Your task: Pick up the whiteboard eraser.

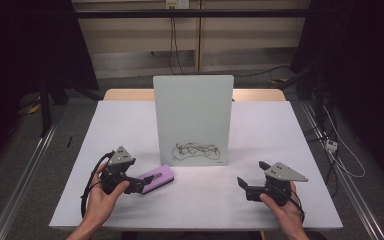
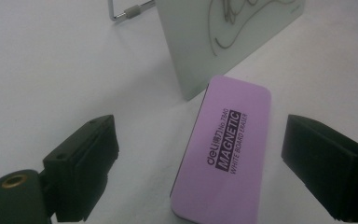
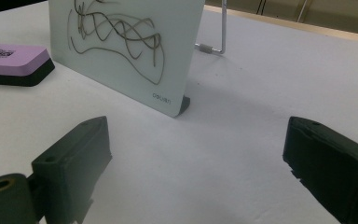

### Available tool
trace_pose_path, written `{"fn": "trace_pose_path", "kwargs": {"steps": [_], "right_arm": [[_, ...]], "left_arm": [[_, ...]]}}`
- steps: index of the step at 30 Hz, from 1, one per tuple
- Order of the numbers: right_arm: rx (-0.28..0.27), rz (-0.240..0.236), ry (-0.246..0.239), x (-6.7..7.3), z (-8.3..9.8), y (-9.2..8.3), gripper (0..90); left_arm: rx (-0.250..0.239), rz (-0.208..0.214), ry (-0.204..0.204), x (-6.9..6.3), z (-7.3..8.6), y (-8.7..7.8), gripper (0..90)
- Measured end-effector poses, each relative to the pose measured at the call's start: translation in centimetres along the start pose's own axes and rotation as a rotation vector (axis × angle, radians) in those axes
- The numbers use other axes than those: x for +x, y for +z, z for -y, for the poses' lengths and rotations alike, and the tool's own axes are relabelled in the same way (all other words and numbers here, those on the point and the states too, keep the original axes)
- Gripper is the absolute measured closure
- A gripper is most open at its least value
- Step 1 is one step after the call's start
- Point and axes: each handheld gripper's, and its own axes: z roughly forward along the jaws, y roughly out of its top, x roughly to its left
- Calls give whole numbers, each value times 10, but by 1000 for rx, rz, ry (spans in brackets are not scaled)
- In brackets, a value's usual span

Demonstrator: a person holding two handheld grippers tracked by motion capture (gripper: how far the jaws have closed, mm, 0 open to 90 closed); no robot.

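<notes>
The high view looks from above the person's side, forward and down, and takes in the whole table (image 1: 130,125) with the white board (image 1: 193,117) standing in the middle. The left gripper view sits low and very near to the table, looking along its own jaws at the purple eraser (image 2: 228,149) and the near left corner of the board (image 2: 223,42). The right gripper view is also low, on the right side, and faces left and far toward the board (image 3: 126,51). Both gripper views share the board's scribble and the eraser (image 3: 11,63).
</notes>
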Motion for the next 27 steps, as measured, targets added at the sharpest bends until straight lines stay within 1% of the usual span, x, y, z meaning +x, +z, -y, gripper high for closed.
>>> {"fn": "trace_pose_path", "kwargs": {"steps": [2,3,4,5,6,8,9,10,11,12,13,14,15,17,18,19,20,21,22,23,24,25,26,27], "right_arm": [[2,2,3,-1,0,0,74],[1,2,3,-1,0,1,74],[3,3,3,-1,0,1,74],[3,3,3,-1,0,1,74],[4,6,3,-1,0,0,75],[3,5,4,-1,0,0,74],[2,5,3,-1,0,0,74],[1,7,5,-1,0,0,74],[1,7,5,-1,0,0,74],[2,1,9,-1,0,0,76],[2,1,9,-1,0,0,76],[4,-2,8,-1,0,0,77],[6,-4,10,-1,0,0,77],[1,-9,17,-1,-1,0,77],[1,-11,16,0,-1,0,77],[2,-11,7,0,-1,-1,77],[2,-11,7,0,-1,-1,77],[2,-14,15,0,-1,-1,76],[2,-14,15,0,-1,-1,76],[0,-10,14,0,-1,-1,76],[0,-10,14,0,-1,-1,76],[0,-9,14,-1,-1,-1,76],[2,-7,16,-1,-1,-1,78],[2,-7,16,-1,-1,-1,78]], "left_arm": [[3,6,22,1,-3,0,106],[14,-10,31,0,-4,-1,106],[21,16,42,1,-6,0,105],[27,23,44,1,-7,0,105],[32,49,44,1,-8,0,104],[13,37,49,1,-11,-1,103],[15,37,50,1,-13,-1,103],[20,25,54,0,-16,-2,103],[20,32,57,0,-19,-2,103],[19,56,67,1,-21,-2,102],[15,62,65,0,-23,-2,102],[18,88,67,0,-26,-1,94],[28,113,65,1,-29,0,89],[55,108,75,-2,-35,1,98],[71,105,88,-4,-38,3,98],[90,128,101,-5,-42,4,99],[96,143,108,-7,-44,5,99],[122,150,134,-9,-46,6,116],[130,152,140,-11,-46,7,116],[146,160,158,-11,-47,9,120],[159,165,157,-11,-46,12,120],[169,163,152,-11,-45,14,116],[181,147,155,-12,-43,16,125],[185,143,161,-13,-41,17,125]]}}
